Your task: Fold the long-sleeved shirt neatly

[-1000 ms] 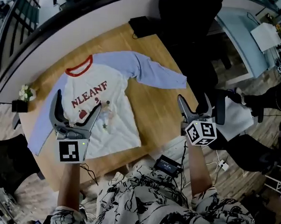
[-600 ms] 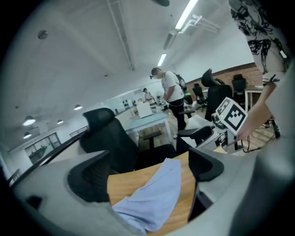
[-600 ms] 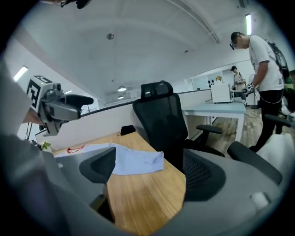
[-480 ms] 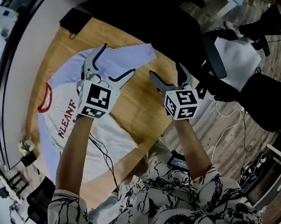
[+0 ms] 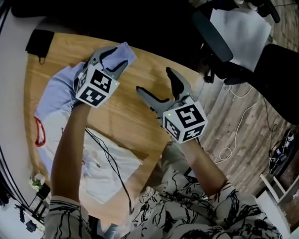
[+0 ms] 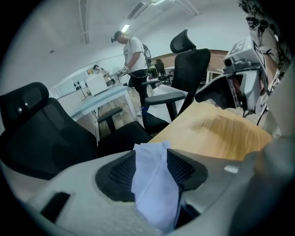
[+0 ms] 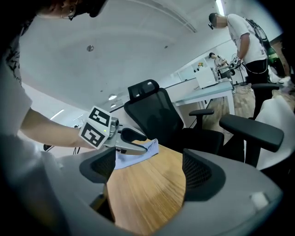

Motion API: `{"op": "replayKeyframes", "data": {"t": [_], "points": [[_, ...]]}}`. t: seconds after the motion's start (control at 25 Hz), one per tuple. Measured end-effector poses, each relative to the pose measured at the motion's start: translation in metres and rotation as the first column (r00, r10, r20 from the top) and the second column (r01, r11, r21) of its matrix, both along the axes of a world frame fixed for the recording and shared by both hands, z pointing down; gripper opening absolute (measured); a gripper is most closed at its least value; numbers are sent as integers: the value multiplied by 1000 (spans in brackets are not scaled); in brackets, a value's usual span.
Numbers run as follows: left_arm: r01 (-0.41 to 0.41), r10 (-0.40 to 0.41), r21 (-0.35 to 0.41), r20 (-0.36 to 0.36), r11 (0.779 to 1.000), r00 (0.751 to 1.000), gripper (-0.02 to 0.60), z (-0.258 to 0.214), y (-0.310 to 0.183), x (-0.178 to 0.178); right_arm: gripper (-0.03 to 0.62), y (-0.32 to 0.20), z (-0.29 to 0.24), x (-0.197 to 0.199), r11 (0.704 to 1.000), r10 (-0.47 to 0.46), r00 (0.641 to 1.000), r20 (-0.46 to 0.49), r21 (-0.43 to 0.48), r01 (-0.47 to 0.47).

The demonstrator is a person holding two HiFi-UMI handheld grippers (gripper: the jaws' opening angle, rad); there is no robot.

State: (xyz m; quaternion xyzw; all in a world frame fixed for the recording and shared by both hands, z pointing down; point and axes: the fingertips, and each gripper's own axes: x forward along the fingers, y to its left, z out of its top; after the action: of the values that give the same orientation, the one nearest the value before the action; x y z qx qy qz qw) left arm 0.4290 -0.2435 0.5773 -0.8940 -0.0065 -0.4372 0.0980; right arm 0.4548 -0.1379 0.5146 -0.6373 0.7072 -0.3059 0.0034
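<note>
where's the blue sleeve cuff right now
The cuff is upper left in the head view, over the table's far edge, pinched by the left gripper's just-closed jaws.

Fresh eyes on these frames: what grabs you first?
The left gripper at the far edge of the wooden table: its jaws have just been closing and pinch the pale blue sleeve. Beside it, the right gripper hangs with jaws wide apart and empty over bare wood; the white shirt body lies nearer the person.

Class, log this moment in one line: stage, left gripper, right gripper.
stage: grasp | left gripper: jaws just closing, clamped on sleeve | right gripper: open, empty, above table
</note>
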Motion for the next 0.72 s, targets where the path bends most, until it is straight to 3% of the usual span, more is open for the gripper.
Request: {"op": "replayKeyframes", "data": {"t": [0.08, 0.16, 0.36, 0.52, 0.72], "points": [[-13, 13, 11, 36, 1000, 999, 175, 10, 0, -2, 445, 1, 1, -1, 1000, 0, 1000, 7, -2, 0], [4, -4, -3, 27, 1000, 1000, 17, 12, -2, -3, 446, -2, 1, -3, 1000, -4, 1000, 11, 2, 4], [46, -50, -52, -75, 998, 996, 14, -25, -12, -8, 445, -22, 2, -13, 999, -31, 999, 26, 15, 31], [4, -12, -46, -171, 999, 985, 14, -90, -16, -16, 443, -52, -3, -22, 996, -78, 996, 39, 41, 77], [-66, 70, 25, -198, 998, 978, 14, -153, -12, -25, 430, -74, -1, -40, 979, -197, 980, 13, 53, 197]]}}
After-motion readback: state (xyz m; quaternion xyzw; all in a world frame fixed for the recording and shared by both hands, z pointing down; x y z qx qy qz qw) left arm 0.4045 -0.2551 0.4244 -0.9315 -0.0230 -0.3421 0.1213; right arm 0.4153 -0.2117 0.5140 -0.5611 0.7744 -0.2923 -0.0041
